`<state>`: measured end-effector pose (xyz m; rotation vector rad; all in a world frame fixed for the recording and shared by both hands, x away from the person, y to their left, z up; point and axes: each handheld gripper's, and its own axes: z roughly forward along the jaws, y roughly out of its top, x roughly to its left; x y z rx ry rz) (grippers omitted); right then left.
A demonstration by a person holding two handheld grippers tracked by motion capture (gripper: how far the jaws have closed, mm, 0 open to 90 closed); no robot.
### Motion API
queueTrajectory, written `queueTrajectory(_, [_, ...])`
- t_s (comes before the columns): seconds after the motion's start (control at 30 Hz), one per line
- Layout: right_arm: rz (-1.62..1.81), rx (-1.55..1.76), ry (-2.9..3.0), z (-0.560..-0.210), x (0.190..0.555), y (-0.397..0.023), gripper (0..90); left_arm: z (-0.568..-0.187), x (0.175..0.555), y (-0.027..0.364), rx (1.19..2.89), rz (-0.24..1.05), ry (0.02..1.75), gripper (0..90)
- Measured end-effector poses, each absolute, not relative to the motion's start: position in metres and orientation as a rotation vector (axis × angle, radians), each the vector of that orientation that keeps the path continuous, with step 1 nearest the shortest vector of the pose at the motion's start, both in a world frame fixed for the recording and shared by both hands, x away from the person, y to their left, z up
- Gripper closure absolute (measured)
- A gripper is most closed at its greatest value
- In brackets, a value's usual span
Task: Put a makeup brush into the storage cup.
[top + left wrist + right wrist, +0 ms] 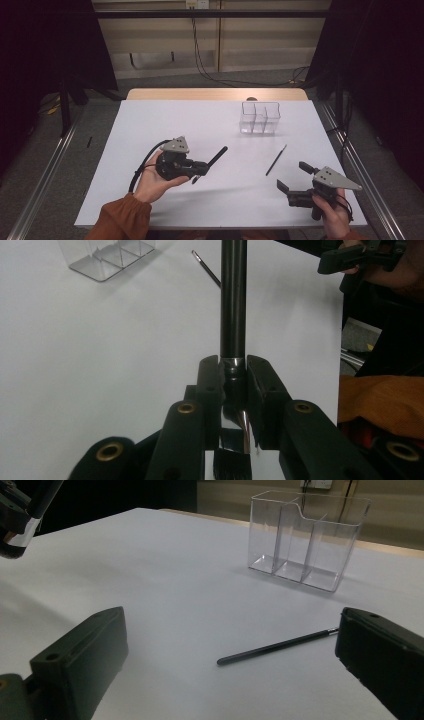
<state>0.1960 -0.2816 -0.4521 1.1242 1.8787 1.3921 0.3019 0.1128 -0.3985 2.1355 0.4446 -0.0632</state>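
We see the left gripper (199, 169) held above the white table (165, 120), well to the near left of the clear organizer (259, 118). Its jaws are closed tight on a black brush (216, 157). In the left gripper view the fingers (210, 385) press on the shiny metal collar of the brush from both sides, with no gap left between pad and collar. The dark bristles hang behind the fingers, toward the gripper body, and the long black handle runs out ahead of the fingertips, pointing roughly toward the organizer. In the high view the brush slants up and to the right from the gripper, its far end well short of the organizer.

The right gripper (292, 177) sits to the near right of the organizer, close to the table's near edge. Its jaws stand wide apart and hold nothing; its fingers (85, 655) touch nothing that we can make out.

A thin dark pencil (276, 160) lies flat on the table between the organizer and the right gripper, apart from both. In the right gripper view it lies ahead of the jaws, with one end passing behind the right-hand finger.

The organizer stands upright near the table's far edge, with its compartments empty.
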Motion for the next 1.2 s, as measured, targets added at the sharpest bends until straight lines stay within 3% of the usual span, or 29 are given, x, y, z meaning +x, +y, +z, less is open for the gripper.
queueTrajectory(1.2, [1.377,0.893,2.32,-0.432,0.23,-0.23,2.2,-0.384,0.299,0.076,2.459,-0.087,0.302,77.8])
